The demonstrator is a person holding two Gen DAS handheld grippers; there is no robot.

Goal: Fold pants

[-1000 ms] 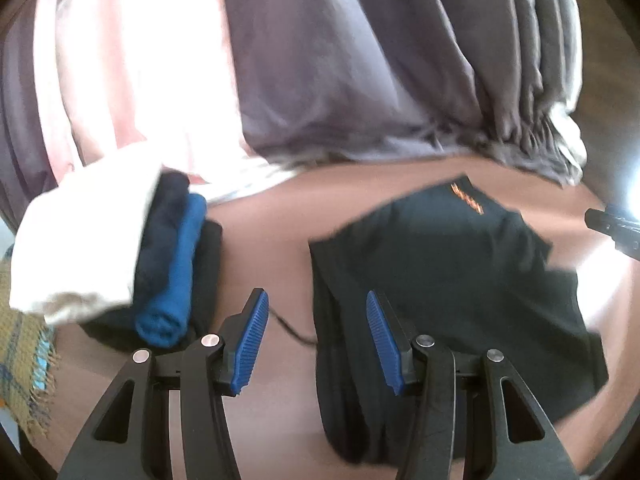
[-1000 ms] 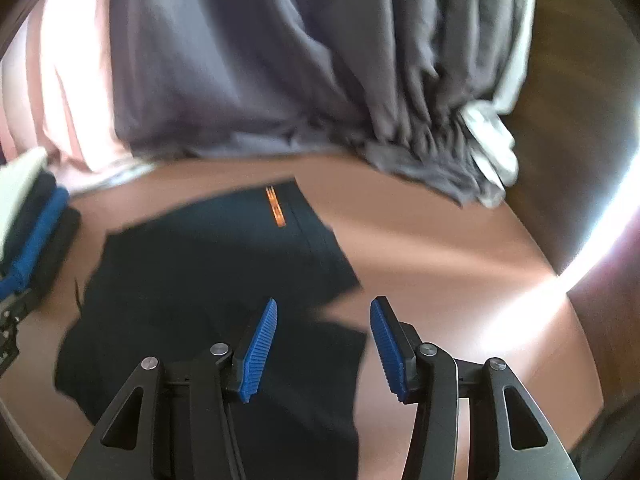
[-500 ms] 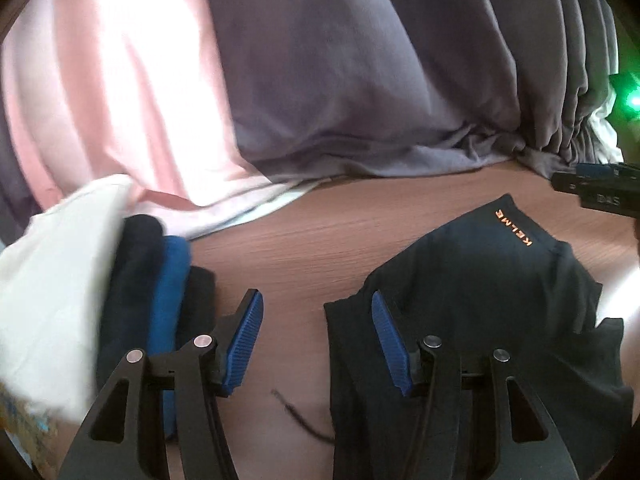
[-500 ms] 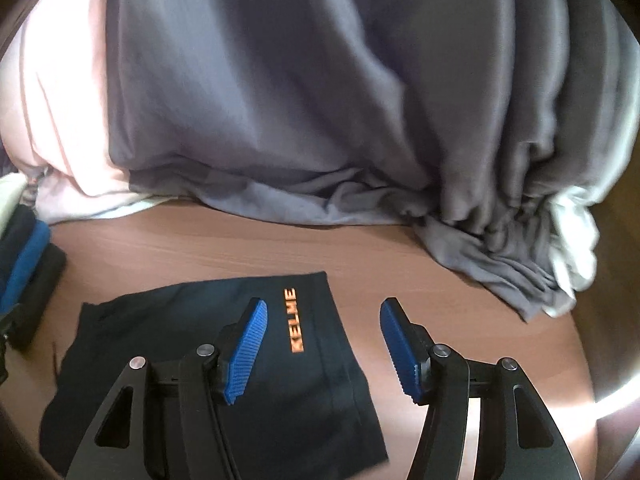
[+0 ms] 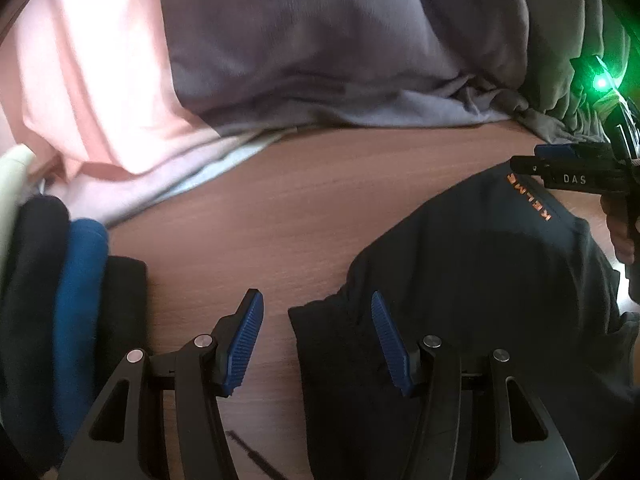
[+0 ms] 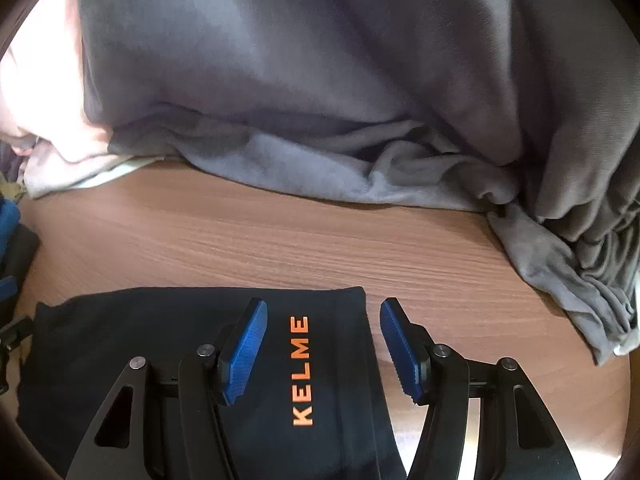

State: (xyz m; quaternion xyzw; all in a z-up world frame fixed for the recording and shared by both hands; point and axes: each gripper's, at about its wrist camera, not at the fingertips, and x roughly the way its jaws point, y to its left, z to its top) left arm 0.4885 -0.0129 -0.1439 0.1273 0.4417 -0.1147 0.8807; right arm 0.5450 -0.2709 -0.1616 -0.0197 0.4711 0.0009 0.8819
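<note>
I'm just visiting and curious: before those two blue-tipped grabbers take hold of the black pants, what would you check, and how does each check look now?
1. Left gripper open, nothing held: ok.
2. Right gripper open, nothing held: ok.
3. Edge of black pants sits between each pair of fingers: ok.
4. Pants flat: not ok, rumpled at the left gripper.
5. Folded pile apart from pants: ok.
6. Fingertips touching cloth: cannot tell.
</note>
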